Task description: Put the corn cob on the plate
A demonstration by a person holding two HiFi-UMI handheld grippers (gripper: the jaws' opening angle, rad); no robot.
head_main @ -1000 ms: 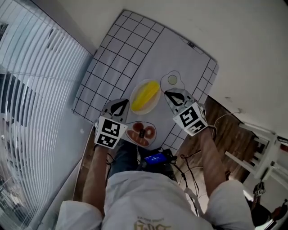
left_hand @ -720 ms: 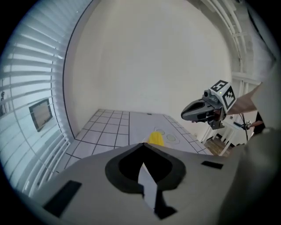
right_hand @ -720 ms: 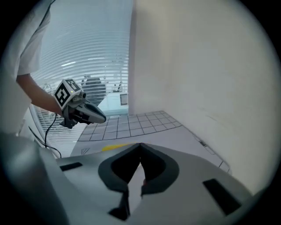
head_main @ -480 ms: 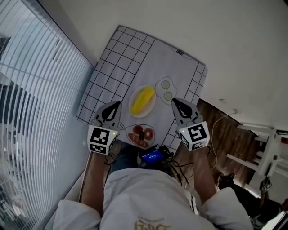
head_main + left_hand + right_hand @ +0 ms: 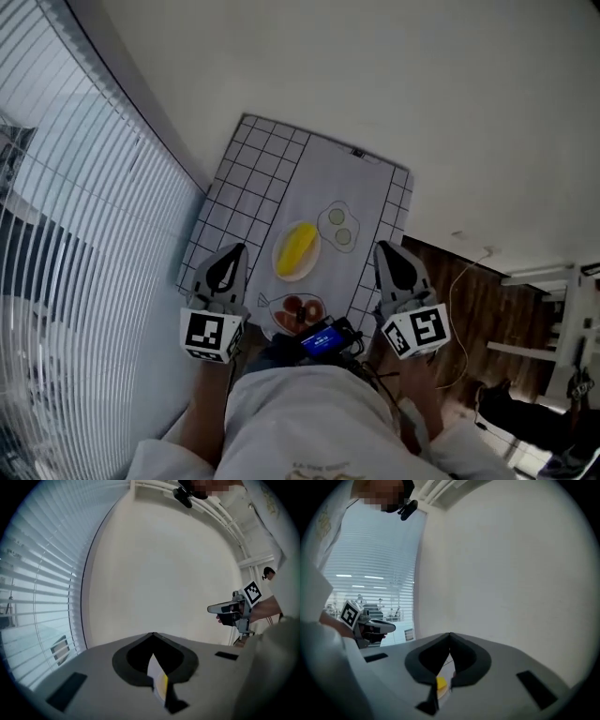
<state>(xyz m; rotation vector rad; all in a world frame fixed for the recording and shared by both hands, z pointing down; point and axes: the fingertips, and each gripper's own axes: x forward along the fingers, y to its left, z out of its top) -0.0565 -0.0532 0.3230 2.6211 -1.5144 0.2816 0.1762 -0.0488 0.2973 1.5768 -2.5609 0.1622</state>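
Rising with closed, empty jaws, left gripper (image 5: pixel 233 252) and right gripper (image 5: pixel 384 251) leave the corn cob (image 5: pixel 296 247) on the plate (image 5: pixel 310 265); task seems done

The place was an indoor room of office or lab type. Indicators: slatted blinds (image 5: pixel 84 216) along one side, a plain white wall (image 5: pixel 375 84), a wood-plank floor (image 5: pixel 487 309) with a loose cable (image 5: pixel 466 265), and a worktop (image 5: pixel 375 202) under a grid cloth (image 5: pixel 248 178).

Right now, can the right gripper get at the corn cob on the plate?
Probably yes. Nothing stands between the right gripper and the corn cob, which lies uncovered on the plate. Its jaws are shut and empty, so they must open first.
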